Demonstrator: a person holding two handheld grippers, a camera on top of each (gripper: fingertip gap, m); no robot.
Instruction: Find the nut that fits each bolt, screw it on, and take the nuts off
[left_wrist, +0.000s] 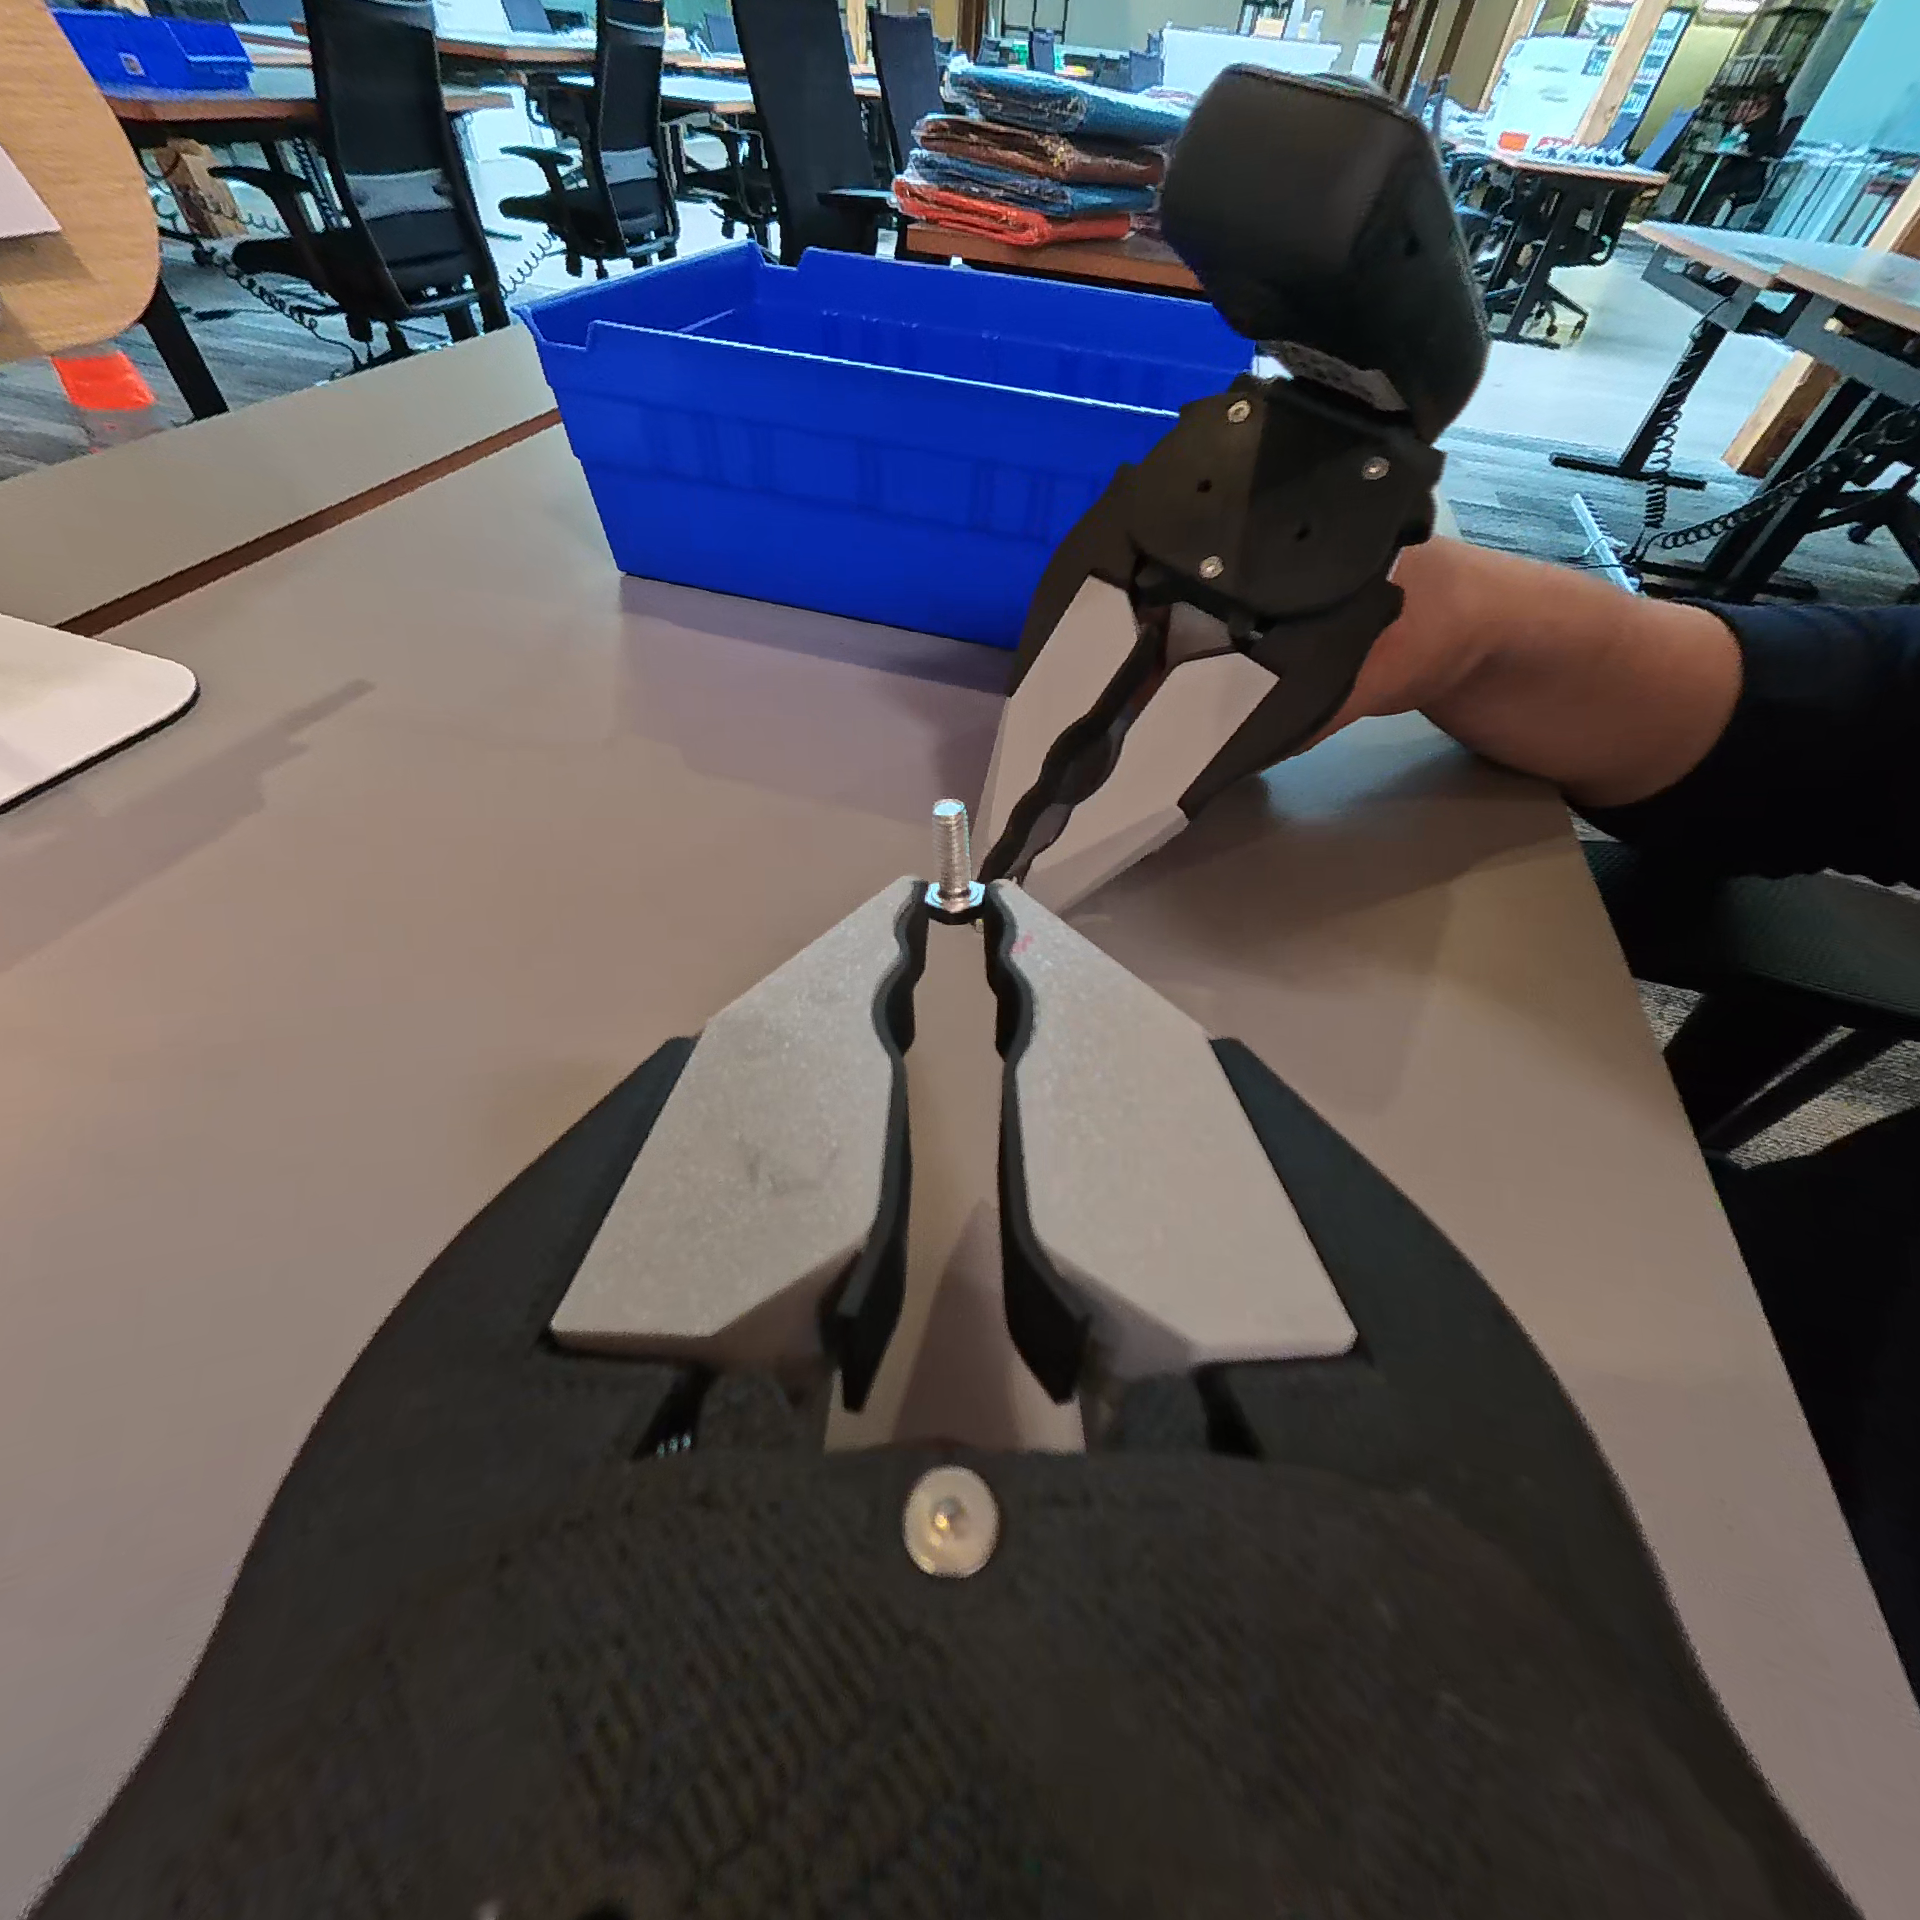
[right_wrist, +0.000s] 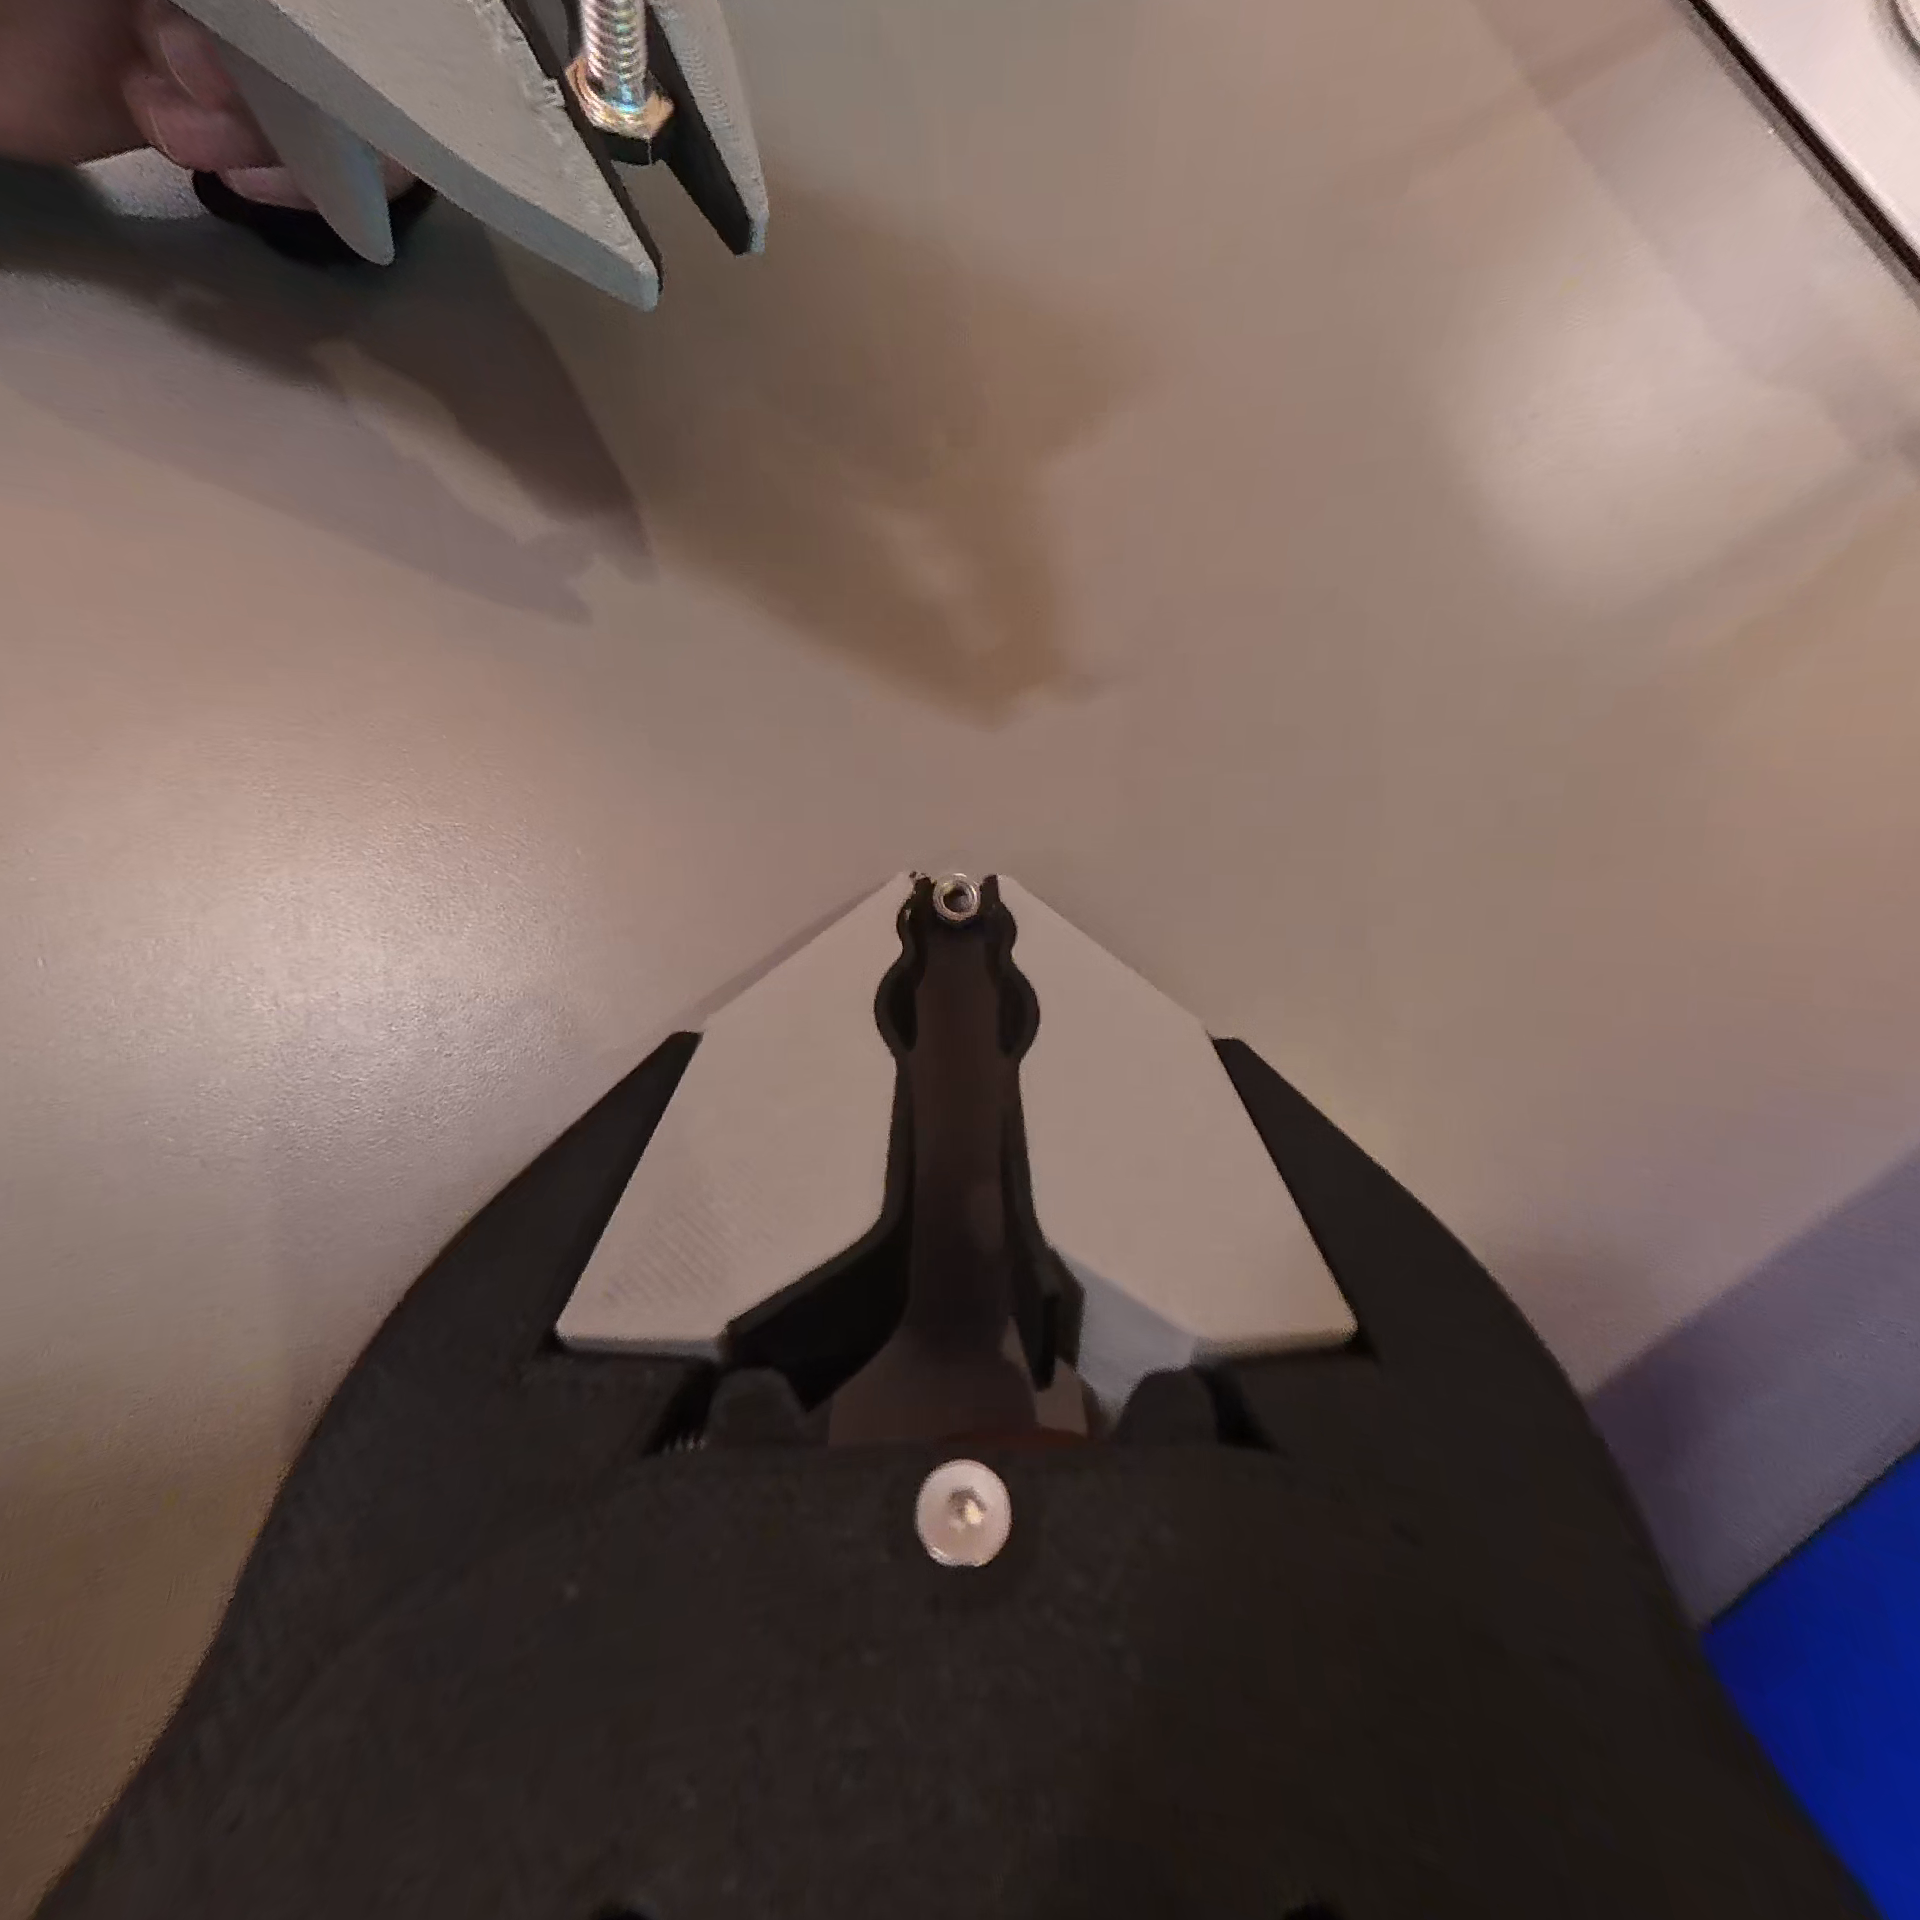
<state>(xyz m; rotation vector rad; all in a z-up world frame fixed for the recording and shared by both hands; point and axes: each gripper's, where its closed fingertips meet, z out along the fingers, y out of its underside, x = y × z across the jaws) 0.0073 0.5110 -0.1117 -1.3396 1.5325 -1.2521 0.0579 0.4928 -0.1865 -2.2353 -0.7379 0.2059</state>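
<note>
bolt (left_wrist: 950, 844) is standing straight up at the very tip of the left gripper (left_wrist: 952, 914). its two fingers are squeezing in tight on the bolt's flat head, so the shiny threaded part is poking up into the air. in the right wrist view the same bolt (right_wrist: 608, 62) is showing at the top, pinched by its head.

a tiny silver nut (right_wrist: 954, 896) is sitting in the tip of the right gripper (right_wrist: 954, 902). its fingers are closing in narrow on the nut's sides, and the little hole is facing out. this gripper is hanging over the grey table (right_wrist: 312, 831) with its tip just beside the bolt, and it is not touching it yet.

both pieces are looking like hard, light, smooth metal. they are probably slippery and easy to drop, and the nut is so small it could pop out. i think the best place to hold the nut is on its flat sides, and the bolt by its head, like now. the nut's hole is needing to line up right over the bolt's top before any turning.

farther back, a blue bin (left_wrist: 862, 436) is sitting on the table.
</note>
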